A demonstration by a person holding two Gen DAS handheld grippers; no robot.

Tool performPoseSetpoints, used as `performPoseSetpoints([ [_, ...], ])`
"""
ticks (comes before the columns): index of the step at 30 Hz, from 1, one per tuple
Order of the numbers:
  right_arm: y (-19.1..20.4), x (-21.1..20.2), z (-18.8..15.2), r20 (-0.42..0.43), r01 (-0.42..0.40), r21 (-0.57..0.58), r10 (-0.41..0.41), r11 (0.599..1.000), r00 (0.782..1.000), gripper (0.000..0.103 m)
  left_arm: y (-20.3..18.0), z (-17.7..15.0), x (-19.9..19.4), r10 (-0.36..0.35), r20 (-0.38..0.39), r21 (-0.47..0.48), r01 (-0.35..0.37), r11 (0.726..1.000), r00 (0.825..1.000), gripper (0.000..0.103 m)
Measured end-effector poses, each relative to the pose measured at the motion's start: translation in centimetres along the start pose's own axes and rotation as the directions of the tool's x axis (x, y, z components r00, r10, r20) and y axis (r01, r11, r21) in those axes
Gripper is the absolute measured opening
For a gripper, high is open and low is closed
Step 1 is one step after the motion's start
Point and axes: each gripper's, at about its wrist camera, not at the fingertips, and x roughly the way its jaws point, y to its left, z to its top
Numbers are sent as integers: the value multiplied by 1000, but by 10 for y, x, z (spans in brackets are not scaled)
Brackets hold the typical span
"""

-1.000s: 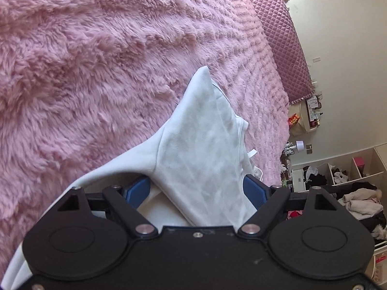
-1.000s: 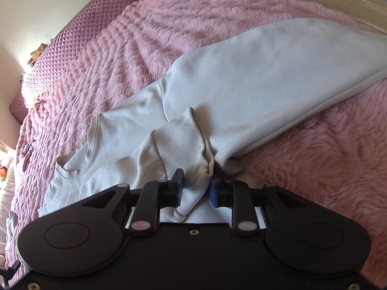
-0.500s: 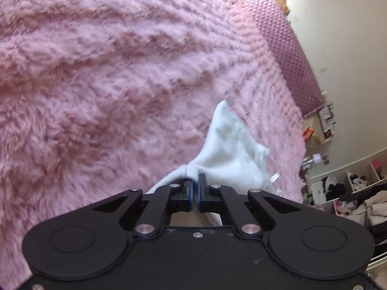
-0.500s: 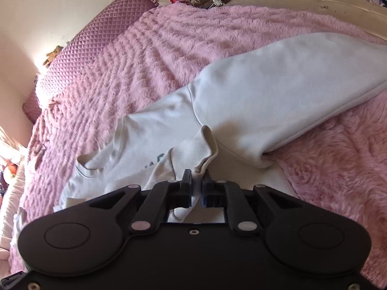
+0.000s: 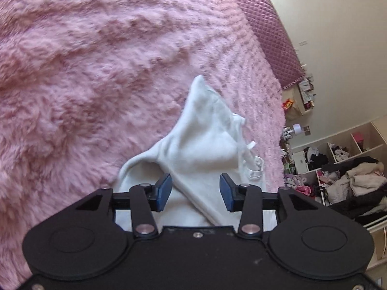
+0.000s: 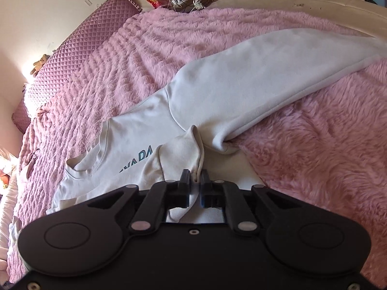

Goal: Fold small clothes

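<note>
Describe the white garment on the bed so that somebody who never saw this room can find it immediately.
Look at the bed covered by a fluffy pink blanket. On it lies a white sweatshirt, one long sleeve stretched toward the bed's cream edge. It is the only white thing on the pink fur, has teal letters on the chest, and the right gripper pinches a fold of it.

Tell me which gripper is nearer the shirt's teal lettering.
Right. The right gripper pinches a shirt fold right beside the lettering; the left gripper, jaws just opening, faces plain white fabric, no lettering in view.
</note>
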Motion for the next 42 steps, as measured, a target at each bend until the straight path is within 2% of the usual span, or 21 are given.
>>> performPoseSetpoints([
  [2,-3,5,-3,-14,41,-5,-41,999,999,3,-13,3,7,-20,19,54,19,998,1000,63],
  [5,-14,8,-9,-50,68,48,-66,997,997,3,-17,10,34,-5,19,76,4,997,1000,63],
  [7,-13,6,-9,-63,52,1,-52,999,997,4,-15,13,56,43,-7,100,-42,994,999,62],
  [9,-17,0,-4,-73,34,-21,-35,999,997,13,-10,13,73,110,-26,136,-105,985,994,62],
  [10,-23,-6,1,-61,29,-17,-30,999,998,23,-8,12,80,131,-41,155,-123,980,991,62],
  [13,-58,-33,26,50,51,43,-53,998,997,41,-18,11,83,154,-49,214,-140,967,987,64],
  [14,-74,-42,36,89,72,75,-79,995,993,43,-24,11,79,148,-51,228,-133,964,988,68],
  [16,-112,-58,56,148,106,162,-131,981,980,43,-35,9,73,126,-59,244,-108,964,990,71],
  [18,-156,-72,73,198,144,282,-204,949,959,43,-47,6,69,114,-63,269,-93,959,992,78],
  [19,-178,-77,80,216,154,343,-237,927,947,43,-52,5,67,118,-62,275,-97,957,991,79],
  [22,-228,-81,93,220,173,470,-304,866,927,44,-62,1,63,119,-29,267,-107,958,992,79],
  [26,-270,-66,97,191,175,595,-349,785,917,44,-66,-3,62,131,-29,212,-122,970,991,79],
  [30,-292,-47,105,205,136,665,-354,735,912,44,-69,-8,67,170,-42,222,-157,962,984,79],
  [34,-301,-33,118,238,111,685,-365,720,900,44,-72,-13,71,194,-47,249,-177,952,980,79],
  [36,-303,-31,122,241,104,688,-361,718,901,43,-70,-13,73,194,-54,244,-175,954,980,80],
  [38,-300,-33,125,240,117,670,-363,734,900,18,-70,-13,73,198,-52,241,-180,954,979,80],
  [42,-288,-51,132,276,138,606,-369,784,887,12,-70,-12,71,187,-55,234,-170,957,981,80],
])
